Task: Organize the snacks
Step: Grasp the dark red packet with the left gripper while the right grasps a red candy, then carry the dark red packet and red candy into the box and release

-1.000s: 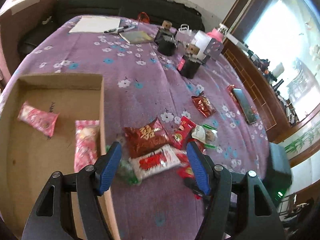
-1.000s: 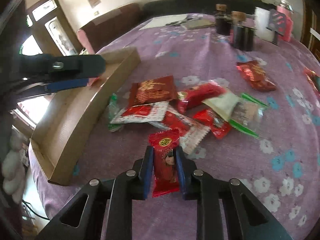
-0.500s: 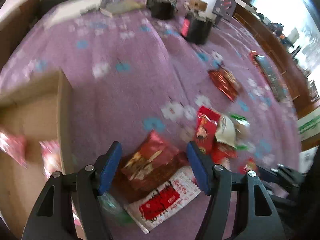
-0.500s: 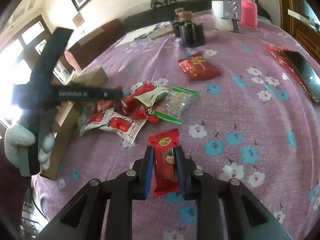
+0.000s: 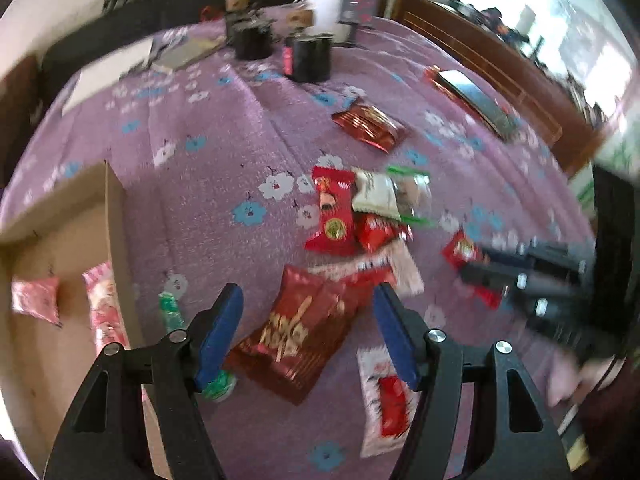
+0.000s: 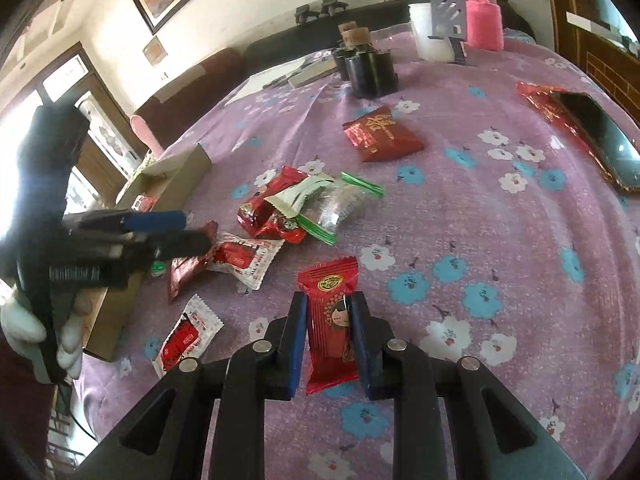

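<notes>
My right gripper [image 6: 328, 324] is shut on a red candy packet [image 6: 332, 320] with a doll face and holds it above the purple flowered cloth. My left gripper [image 5: 308, 320] is open, its blue pads either side of a dark red snack bag [image 5: 296, 332]; it also shows in the right wrist view [image 6: 176, 228]. A cardboard box [image 5: 60, 236] at the left holds two pink packets [image 5: 102, 304]. A pile of red and white snack packets [image 6: 280, 208] lies in the middle. A lone red bag [image 6: 380, 136] lies farther back.
Black canisters [image 6: 372, 72], a white cup [image 6: 432, 36], a pink bottle [image 6: 482, 20] and a notebook [image 6: 276, 76] stand at the far edge. A phone [image 6: 600, 136] on a red bag lies at the right. A white-and-red packet [image 6: 188, 336] lies near the box corner.
My left gripper has swung right from the box and lowered over the dark red bag. My right gripper has carried the red candy packet right, away from the pile.
</notes>
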Motion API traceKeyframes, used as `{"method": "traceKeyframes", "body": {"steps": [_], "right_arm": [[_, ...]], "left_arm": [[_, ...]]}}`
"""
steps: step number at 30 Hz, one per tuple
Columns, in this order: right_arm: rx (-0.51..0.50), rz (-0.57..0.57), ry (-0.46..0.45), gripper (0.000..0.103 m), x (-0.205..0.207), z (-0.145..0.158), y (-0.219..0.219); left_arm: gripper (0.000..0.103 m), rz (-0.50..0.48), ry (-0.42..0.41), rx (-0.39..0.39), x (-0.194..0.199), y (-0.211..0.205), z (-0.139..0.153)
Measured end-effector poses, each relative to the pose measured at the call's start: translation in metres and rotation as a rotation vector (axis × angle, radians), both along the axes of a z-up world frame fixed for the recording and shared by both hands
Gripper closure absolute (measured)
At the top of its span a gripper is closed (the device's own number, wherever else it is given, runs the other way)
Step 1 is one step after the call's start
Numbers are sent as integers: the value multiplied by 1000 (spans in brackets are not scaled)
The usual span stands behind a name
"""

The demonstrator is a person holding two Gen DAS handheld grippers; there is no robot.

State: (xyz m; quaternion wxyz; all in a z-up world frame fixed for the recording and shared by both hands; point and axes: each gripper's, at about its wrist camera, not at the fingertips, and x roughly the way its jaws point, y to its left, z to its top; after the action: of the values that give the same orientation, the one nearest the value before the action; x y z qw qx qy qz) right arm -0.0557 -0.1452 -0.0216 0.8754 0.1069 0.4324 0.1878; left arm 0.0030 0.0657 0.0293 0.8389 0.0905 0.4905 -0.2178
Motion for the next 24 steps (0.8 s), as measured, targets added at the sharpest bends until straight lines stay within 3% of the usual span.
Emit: {"method": "traceKeyframes", "body": {"steps": [5, 8, 10, 11, 12, 15, 24], "right_arm": [[-4, 0, -6, 80, 0, 0, 1], [-8, -1, -12, 80, 0, 0, 2], [-5, -2, -13, 80, 0, 0, 2], [-5, -3, -14, 80, 0, 0, 2], [-5, -3, -15, 80, -1, -1, 2], [-21, -8, -21, 81, -1, 0, 3], [-18, -7, -59, 82, -29, 25, 4]], "left_arm": [[37, -76, -37, 140, -10, -11, -14], [37, -82, -53, 177, -13, -17, -14], [43, -88, -43, 208, -13, -22, -19], [60, -91, -48, 193, -15, -22, -18], [68, -93, -41, 191, -16, -23, -18], [69, -68, -56, 171, -23, -21, -12], [69, 27, -98, -59, -58, 25, 39]]}}
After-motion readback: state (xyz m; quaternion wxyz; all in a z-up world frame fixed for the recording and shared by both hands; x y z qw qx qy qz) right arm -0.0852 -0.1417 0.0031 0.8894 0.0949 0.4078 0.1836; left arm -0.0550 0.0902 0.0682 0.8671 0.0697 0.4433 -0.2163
